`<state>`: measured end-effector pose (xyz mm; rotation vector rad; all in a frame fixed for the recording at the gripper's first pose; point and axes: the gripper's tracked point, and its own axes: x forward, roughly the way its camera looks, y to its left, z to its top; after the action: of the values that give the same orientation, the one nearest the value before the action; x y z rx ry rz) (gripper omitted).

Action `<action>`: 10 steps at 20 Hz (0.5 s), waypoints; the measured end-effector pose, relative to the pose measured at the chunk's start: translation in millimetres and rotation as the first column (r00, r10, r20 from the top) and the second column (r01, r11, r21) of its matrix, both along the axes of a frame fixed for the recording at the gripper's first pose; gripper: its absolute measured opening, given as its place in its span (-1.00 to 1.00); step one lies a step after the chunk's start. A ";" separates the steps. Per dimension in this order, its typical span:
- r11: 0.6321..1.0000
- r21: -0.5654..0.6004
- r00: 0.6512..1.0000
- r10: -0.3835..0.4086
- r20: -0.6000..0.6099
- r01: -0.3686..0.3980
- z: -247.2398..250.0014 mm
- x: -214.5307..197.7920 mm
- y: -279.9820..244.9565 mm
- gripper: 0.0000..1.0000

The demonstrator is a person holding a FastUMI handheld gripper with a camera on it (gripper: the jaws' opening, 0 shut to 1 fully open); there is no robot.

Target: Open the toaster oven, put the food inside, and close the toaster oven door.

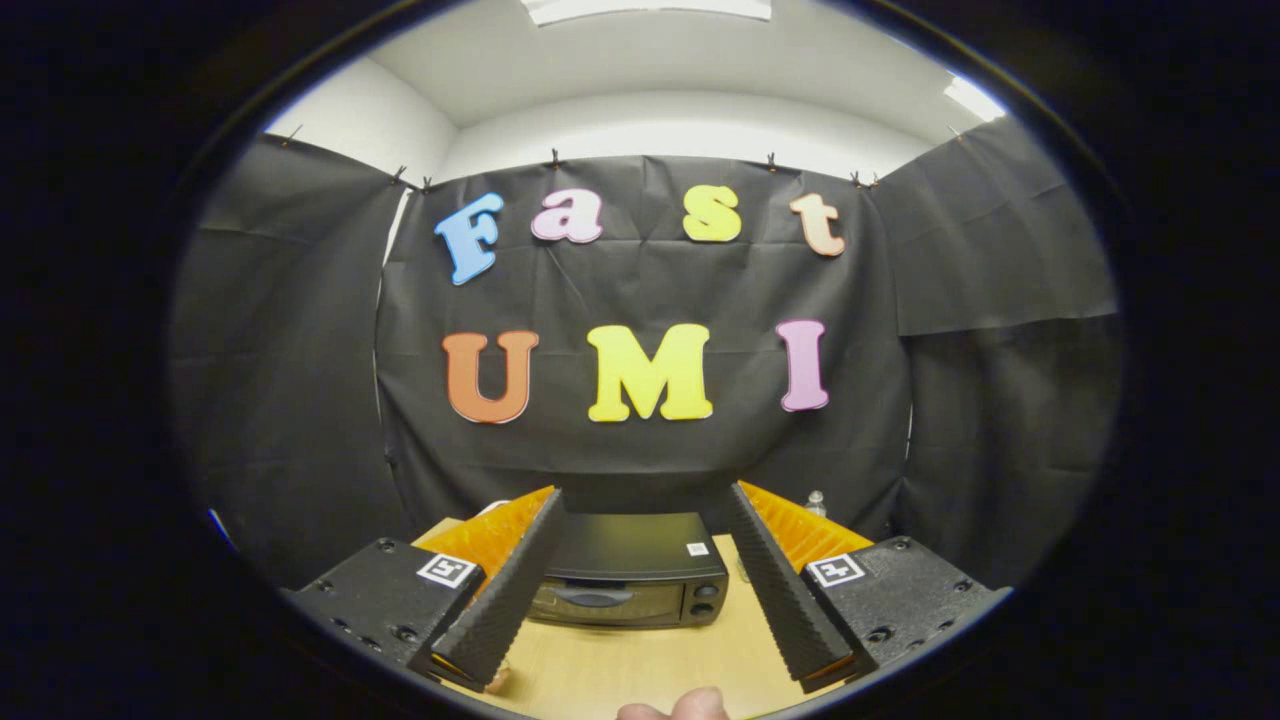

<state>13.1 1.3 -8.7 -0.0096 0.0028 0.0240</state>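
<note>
Where the black cloth wall hangs around the booth, it closes off the back and both sides, and a pale wooden surface runs from it toward the camera. One toaster oven stands on that surface, close to the cloth behind it, with its door shut, its single handle across the glass front, and two round knobs stacked at the door's right end. A small white sticker sits on its dark top near the right corner. Nothing lies between the oven and the tongs; the bare wood in front of the door is open.

The tongs are released, their two fingers spread wide apart with only air between them, and they grip nothing. They are raised above the surface and aimed level at the oven, which lies beyond the fingertips and framed between them. One small clear bottle peeks up behind the right finger, near the cloth. A small pale object shows just under the left fingertip, too hidden to name. A fingertip of the person's hand shows at the near edge.
</note>
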 end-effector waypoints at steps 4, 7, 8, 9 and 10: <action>1.000 -0.003 0.999 0.030 -0.013 -0.030 -2.2 9.9 7.5 1.00; 0.999 0.001 0.999 0.043 -0.019 -0.043 -4.2 19.2 8.8 1.00; 0.999 0.001 0.999 0.045 -0.022 -0.045 -7.5 22.2 7.5 1.00; 0.999 -0.001 0.998 0.049 -0.027 -0.049 -10.3 25.7 8.1 1.00; 0.999 -0.004 0.998 0.051 -0.032 -0.051 -15.2 29.4 7.8 1.00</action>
<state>42.5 9.2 -23.9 -0.0146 0.0341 0.0752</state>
